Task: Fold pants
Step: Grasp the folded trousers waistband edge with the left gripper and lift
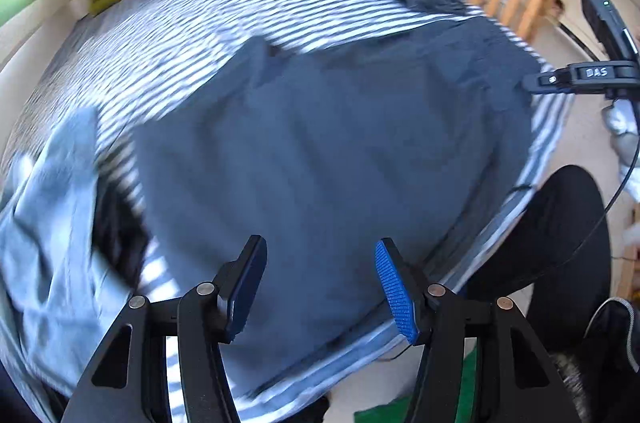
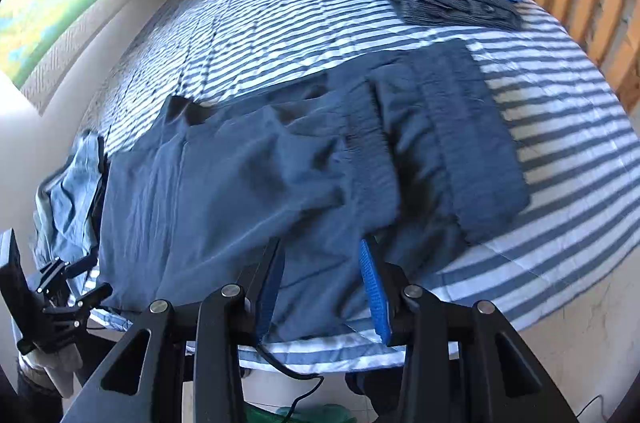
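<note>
One pair of dark blue pants lies partly folded across the striped bed, near edge. Left tongs and right tongs hover parted, empty. Between folds, likely; next needs a fresh edge grip.

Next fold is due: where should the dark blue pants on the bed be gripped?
Probably the pants at their left end, near the light blue garment, coming from the near bed edge. The right end is already folded over; the left lies single and wrinkled, free to lift across.
</note>
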A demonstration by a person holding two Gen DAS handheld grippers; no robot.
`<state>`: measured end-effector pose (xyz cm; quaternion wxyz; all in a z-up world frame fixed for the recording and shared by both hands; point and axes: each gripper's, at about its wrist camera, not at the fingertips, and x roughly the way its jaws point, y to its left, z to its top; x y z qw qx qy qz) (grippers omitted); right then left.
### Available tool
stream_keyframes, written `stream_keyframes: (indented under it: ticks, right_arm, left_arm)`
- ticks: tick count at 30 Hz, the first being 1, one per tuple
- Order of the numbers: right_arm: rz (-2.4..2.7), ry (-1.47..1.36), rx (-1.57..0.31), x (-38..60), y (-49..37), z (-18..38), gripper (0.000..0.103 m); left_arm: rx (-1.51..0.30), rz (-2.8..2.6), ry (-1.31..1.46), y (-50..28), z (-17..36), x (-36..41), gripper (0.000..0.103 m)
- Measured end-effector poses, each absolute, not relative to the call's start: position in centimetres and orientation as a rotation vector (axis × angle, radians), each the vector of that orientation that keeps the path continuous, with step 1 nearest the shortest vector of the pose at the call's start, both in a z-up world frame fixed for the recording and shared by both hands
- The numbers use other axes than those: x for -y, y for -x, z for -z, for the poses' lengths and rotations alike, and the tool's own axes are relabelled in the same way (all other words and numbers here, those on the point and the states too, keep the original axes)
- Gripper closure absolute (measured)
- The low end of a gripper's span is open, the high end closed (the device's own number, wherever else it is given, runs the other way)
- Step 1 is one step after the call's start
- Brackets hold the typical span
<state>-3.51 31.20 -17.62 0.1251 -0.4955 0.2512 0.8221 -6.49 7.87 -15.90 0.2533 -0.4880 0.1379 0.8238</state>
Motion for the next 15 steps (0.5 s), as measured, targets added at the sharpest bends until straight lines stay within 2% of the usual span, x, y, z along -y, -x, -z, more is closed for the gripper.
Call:
stream_keyframes:
  ticks: [3, 11, 15]
  right_arm:
    - [-2.369, 1.379, -0.765, -33.2, 1.3, 16.8, 0.068]
    - [-2.388, 1.315, -0.797, -35.0, -1.3, 16.2, 0.067]
    - [-2.383, 1.296, -0.841, -36.1, -2.5, 16.8, 0.067]
  left_arm:
    - [-0.333, -2.132, 1.271, 7.9, 14.8, -13.5, 0.036]
    - [-0.063, -1.905, 1.384, 14.6, 14.3, -28.9, 0.033]
    - [-0.102, -1.883, 1.500, 17.0, 16.3, -34.3, 0.029]
